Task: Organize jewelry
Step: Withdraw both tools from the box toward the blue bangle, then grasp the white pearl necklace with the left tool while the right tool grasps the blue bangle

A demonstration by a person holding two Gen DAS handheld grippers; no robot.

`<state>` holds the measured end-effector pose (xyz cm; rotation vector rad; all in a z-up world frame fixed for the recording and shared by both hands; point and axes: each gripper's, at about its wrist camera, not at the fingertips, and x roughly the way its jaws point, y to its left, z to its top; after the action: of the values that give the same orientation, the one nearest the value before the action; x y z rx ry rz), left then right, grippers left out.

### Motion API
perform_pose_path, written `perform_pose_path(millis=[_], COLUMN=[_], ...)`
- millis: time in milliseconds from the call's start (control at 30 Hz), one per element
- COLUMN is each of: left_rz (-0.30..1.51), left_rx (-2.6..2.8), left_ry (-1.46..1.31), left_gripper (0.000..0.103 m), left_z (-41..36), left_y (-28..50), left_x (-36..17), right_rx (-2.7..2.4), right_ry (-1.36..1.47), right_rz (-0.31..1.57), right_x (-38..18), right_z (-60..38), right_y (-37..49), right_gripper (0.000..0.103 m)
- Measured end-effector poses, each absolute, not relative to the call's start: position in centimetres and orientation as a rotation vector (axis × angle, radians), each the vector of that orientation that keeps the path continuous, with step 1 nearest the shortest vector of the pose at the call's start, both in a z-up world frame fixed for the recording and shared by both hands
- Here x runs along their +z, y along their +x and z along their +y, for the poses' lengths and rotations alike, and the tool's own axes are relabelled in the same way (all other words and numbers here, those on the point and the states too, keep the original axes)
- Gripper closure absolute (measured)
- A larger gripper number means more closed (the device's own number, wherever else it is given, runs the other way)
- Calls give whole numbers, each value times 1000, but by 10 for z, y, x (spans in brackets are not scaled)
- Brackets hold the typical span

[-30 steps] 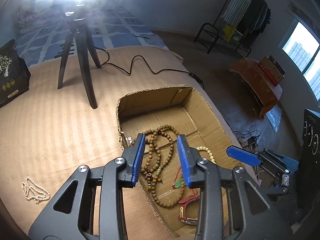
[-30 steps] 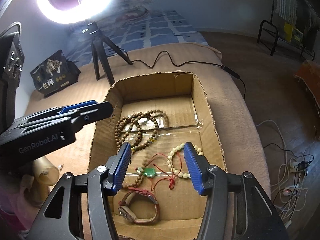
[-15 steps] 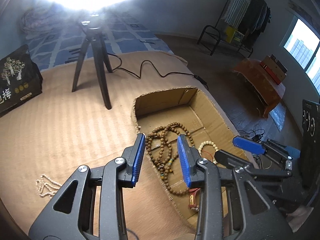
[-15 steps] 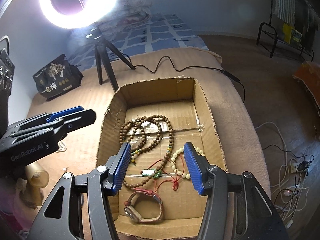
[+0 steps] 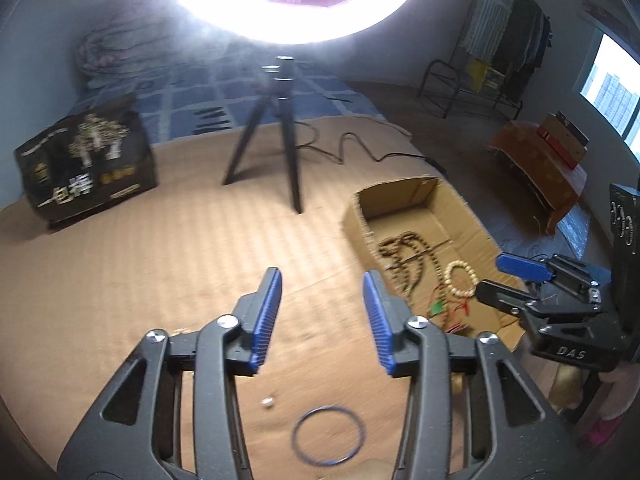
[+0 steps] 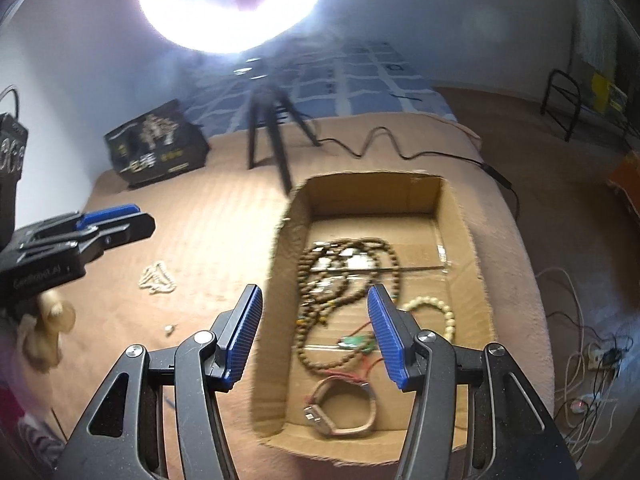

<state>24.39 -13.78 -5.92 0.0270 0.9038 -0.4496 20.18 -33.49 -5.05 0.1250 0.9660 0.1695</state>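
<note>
Left tool (image 5: 322, 304) swung off cardboard box (image 5: 362, 216) toward blue ring (image 5: 328, 435), both tools gaping, empty

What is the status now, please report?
Left claw open, empty, over mat. Right claw open, empty, above box. Blue ring, white beads outside the box. Nothing in the way.

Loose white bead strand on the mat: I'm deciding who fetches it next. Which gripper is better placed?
Probably left. The left gripper hangs open near the white bead strand outside the cardboard box; the right gripper is open over the box edge, farther away.
</note>
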Motion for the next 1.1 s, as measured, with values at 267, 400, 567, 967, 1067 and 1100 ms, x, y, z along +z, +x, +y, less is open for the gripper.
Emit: perform_pose_path(millis=[267, 400, 567, 967, 1067, 1100], left_rz=[936, 962, 992, 1072, 1095, 1105], left_rx=[-396, -375, -365, -386, -397, -402], left_ry=[45, 32, 0, -118, -127, -125], left_gripper=[53, 53, 53, 53, 53, 53], left_z=[-82, -61, -40, -15, -16, -18], left_y=[230, 228, 228, 271, 284, 289], left_x=[-71, -84, -99, -125, -135, -139], right_rx=[288, 337, 397, 442, 432, 428], right_ry=[45, -11, -46, -17, -13, -14], right_rz=[974, 1001, 1052, 1169, 1181, 1185], right_x=[-51, -59, -75, -112, -117, -119], right_z=[-287, -261, -234, -201, -200, -200], right_y=[184, 177, 168, 160, 161, 162], right_gripper=[38, 38, 37, 37, 37, 37])
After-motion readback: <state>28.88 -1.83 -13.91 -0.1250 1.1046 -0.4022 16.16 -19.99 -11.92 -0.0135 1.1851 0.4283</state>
